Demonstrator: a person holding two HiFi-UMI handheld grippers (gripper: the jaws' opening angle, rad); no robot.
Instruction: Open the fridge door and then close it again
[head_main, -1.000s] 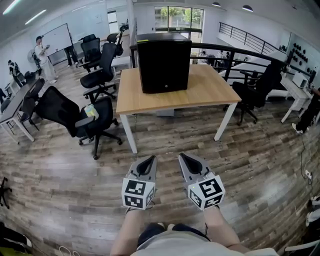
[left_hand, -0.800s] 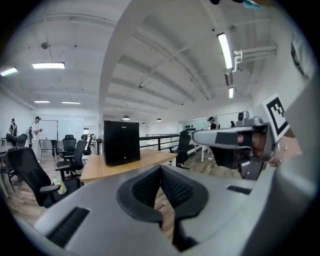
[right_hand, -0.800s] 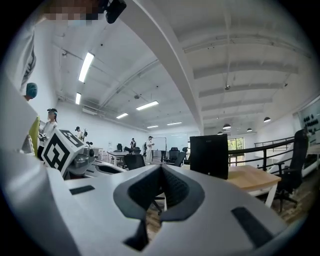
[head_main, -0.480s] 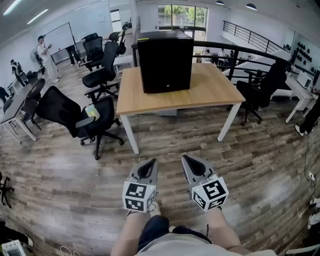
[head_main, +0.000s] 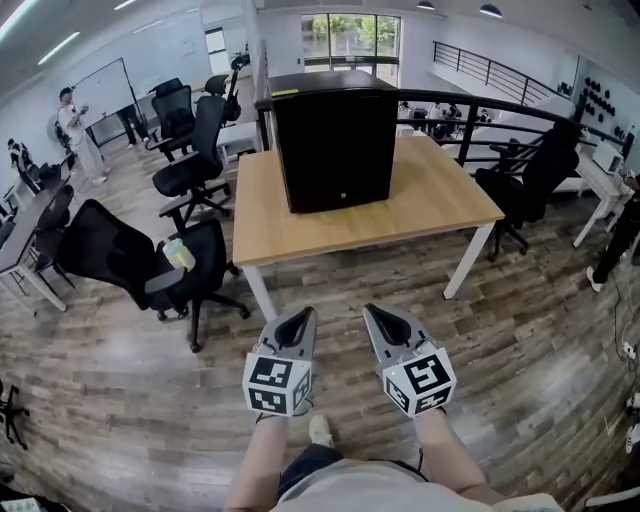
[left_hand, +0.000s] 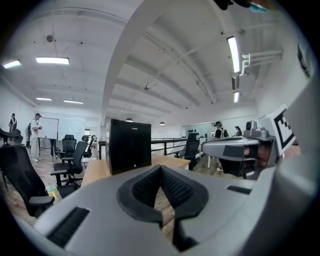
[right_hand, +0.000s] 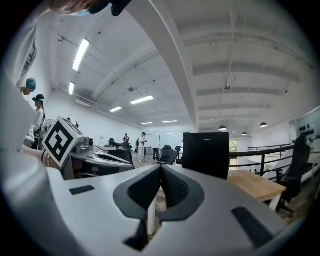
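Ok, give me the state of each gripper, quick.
Left gripper: closed, holding nothing.
Right gripper: closed, holding nothing.

Floor (head_main: 120, 400): grey-brown wood planks.
Table (head_main: 440, 195): light wood top, white legs.
Chairs (head_main: 100, 240): black swivel, several at left, one at right.
Whiteboard (head_main: 108, 85): left wall.
Window (head_main: 350, 28): far end, greenery outside.
Railing (head_main: 480, 70): black, behind table.
Ceiling (left_hand: 165, 60): white, strip lights (left_hand: 233, 50).

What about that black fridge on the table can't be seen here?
Handle and hinge side of the fridge: head view, too small to tell.
Print on its front: left gripper view, too small to read.
Far legs of the table: head view, hidden by the tabletop.
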